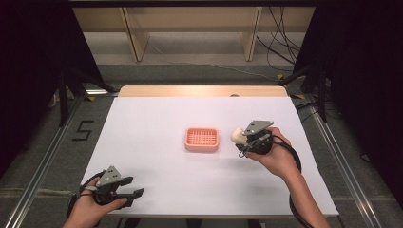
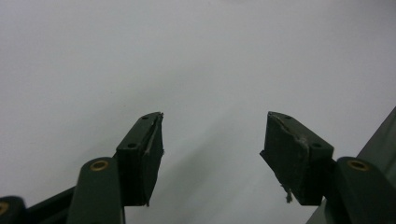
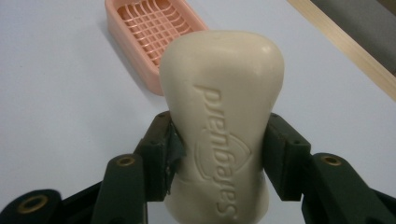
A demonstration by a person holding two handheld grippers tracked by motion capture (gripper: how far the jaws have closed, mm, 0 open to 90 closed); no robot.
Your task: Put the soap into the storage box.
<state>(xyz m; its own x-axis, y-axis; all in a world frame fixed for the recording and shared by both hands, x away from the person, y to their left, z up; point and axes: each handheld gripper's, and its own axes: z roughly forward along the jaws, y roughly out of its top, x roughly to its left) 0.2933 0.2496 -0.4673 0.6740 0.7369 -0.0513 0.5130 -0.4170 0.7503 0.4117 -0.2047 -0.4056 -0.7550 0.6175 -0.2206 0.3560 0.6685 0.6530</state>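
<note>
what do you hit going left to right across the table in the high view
left gripper → pink soap dish → bar of soap → right gripper, shut on the soap

Even overhead light brightens the white table (image 1: 157,190), surroundings fall dark, and shadows stay soft; close-up views look slightly blurred.

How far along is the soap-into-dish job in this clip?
Done: the right gripper has the cream soap bar clamped between its jaws, held beside the pink soap dish. In hand: carrying it to the dish. Left: the dish grid is empty, so placing and releasing remain. The left gripper is open over the white table.
</note>
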